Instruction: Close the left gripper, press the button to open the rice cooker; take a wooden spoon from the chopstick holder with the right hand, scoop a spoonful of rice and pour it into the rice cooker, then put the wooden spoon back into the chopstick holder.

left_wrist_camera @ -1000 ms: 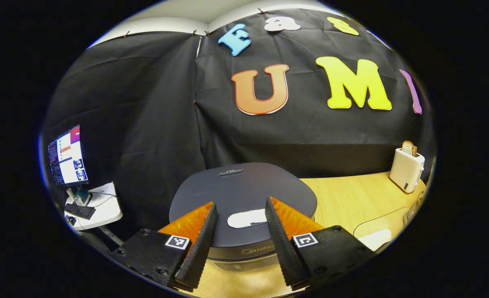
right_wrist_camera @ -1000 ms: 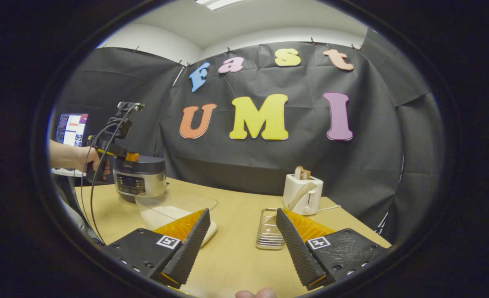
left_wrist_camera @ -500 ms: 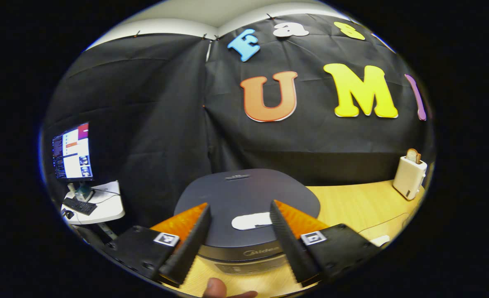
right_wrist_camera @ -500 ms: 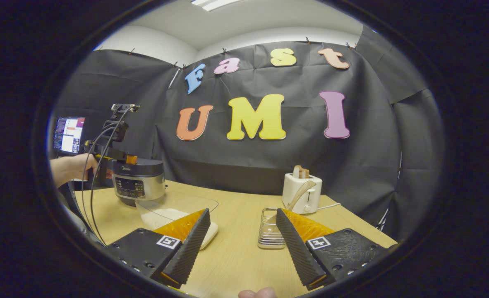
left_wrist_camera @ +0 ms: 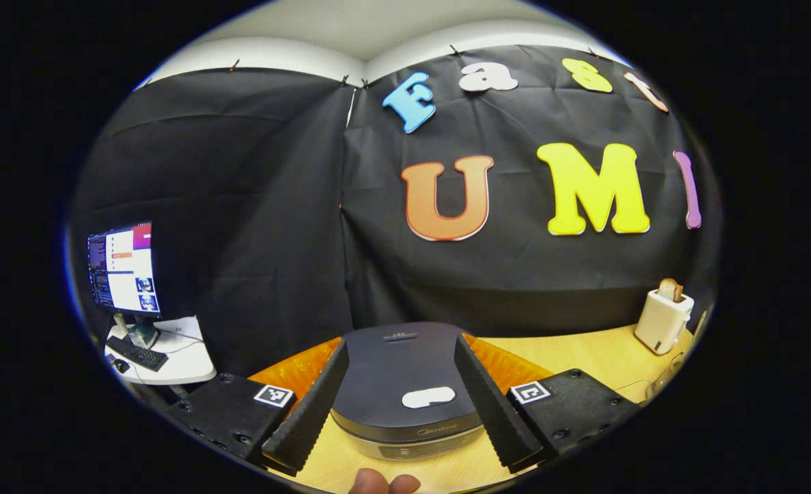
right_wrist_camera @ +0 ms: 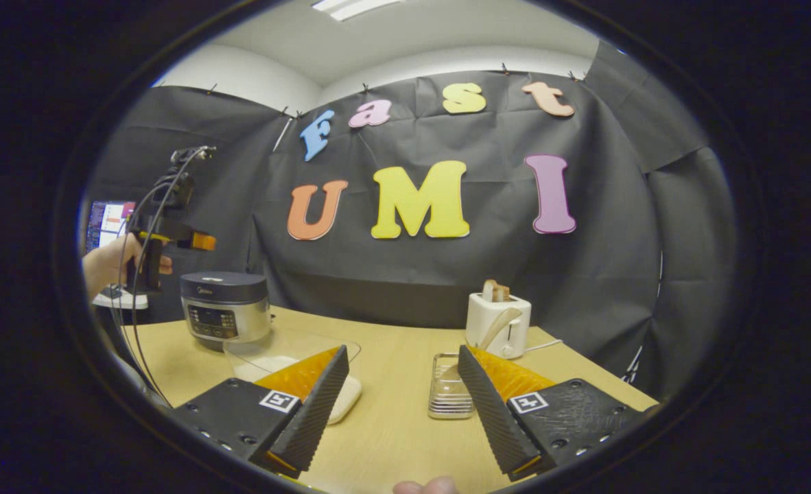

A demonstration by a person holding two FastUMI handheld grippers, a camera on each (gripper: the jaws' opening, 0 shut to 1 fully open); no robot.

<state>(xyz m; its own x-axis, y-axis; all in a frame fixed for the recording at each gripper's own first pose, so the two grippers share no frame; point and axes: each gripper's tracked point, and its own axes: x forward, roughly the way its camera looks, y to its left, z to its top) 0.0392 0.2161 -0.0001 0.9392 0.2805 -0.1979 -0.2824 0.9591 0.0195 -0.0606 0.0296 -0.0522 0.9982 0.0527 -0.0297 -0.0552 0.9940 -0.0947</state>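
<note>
Wooden table [right_wrist_camera: 392, 425] has bare room at 6 o'clock. Left gripper [left_wrist_camera: 400, 398] spread above closed rice cooker [left_wrist_camera: 405, 384]; right gripper [right_wrist_camera: 398, 405] spread, empty. Spoon [right_wrist_camera: 500, 324] apparently part-hidden.

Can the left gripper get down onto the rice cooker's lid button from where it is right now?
Probably yes. The left gripper hangs open above the closed rice cooker, and the pale button shows between its fingers with nothing over it. It would need to close first, then drop.
</note>
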